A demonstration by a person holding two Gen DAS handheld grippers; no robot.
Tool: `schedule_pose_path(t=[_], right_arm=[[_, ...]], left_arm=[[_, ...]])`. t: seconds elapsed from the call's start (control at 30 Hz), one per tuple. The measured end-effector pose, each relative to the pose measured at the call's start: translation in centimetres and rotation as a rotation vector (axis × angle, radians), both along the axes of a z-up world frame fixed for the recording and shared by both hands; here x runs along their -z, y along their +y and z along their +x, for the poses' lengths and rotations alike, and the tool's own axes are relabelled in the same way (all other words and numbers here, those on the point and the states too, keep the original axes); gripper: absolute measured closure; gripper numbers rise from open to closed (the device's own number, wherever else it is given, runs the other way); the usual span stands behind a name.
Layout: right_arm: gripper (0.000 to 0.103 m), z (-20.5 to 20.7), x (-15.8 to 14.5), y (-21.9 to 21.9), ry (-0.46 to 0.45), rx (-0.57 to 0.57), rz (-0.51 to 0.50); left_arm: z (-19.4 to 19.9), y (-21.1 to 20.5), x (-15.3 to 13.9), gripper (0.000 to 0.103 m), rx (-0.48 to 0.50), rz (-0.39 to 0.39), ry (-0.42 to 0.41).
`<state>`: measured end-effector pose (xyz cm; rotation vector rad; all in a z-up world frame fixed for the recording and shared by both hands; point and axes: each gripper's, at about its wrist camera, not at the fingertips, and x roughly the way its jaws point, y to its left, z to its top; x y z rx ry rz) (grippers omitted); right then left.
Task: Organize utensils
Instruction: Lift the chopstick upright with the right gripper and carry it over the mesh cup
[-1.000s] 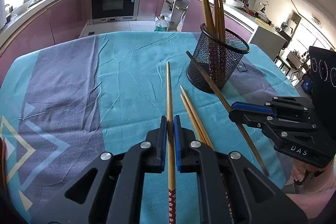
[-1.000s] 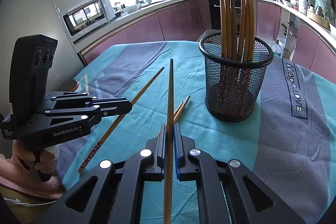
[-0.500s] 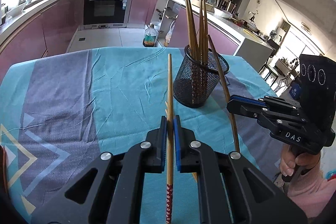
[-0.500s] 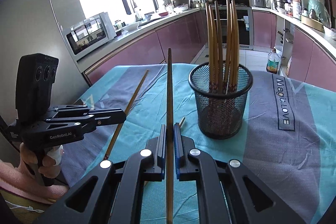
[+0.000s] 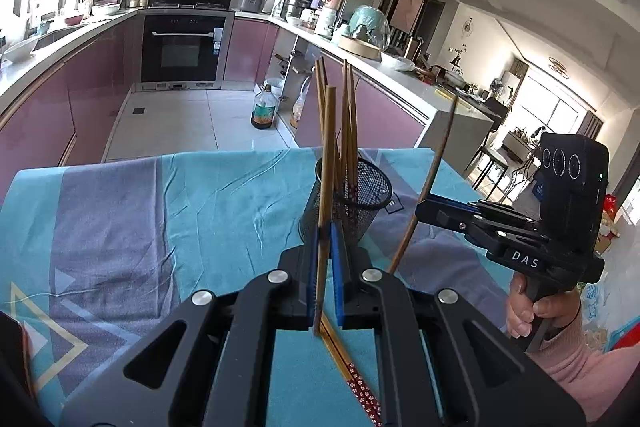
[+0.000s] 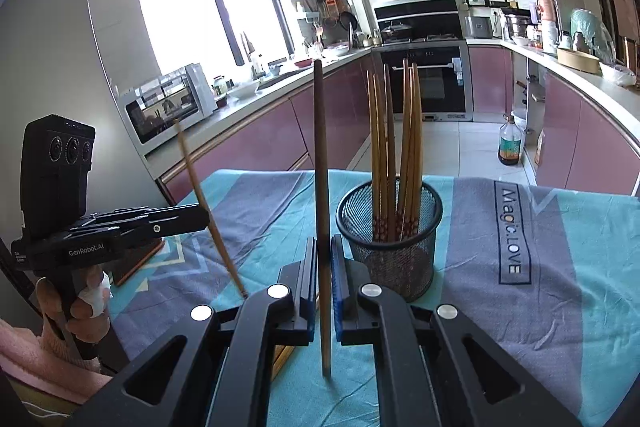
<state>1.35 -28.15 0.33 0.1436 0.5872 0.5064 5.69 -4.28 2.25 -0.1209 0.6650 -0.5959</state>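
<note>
Several chopsticks already stand in the mesh cup (image 6: pixel 390 227). Left gripper (image 5: pixel 325 247) and right gripper (image 6: pixel 325 259) each clamp one chopstick, raised near the cup; two more (image 5: pixel 356 375) lie on the table (image 5: pixel 140 219).

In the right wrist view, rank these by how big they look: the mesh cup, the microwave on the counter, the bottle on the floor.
Largest to smallest, as they appear:
1. mesh cup
2. microwave
3. bottle
The cup stands much nearer the camera, so its lead over the microwave is only apparent.
</note>
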Motion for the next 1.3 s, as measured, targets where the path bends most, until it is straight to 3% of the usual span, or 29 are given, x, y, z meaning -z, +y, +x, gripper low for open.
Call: schedule_pose_path(t=[0.9, 1.07, 1.3], right_arm=[[0.098, 2.3, -7.9, -2.6, -0.191, 0.035, 0.003], [0.098, 2.9, -7.9, -2.8, -0.187, 0.027, 0.008], [0.098, 3.5, -5.8, -3.1, -0.130, 0.018, 0.016]], left_arm=[[2.6, -2.7, -8.3, 0.102, 0.039, -0.065, -0.148], [2.7, -3.1, -7.4, 0.102, 0.037, -0.043, -0.135], [5.0, -2.2, -3.0, 0.102, -0.002, 0.015, -0.012]])
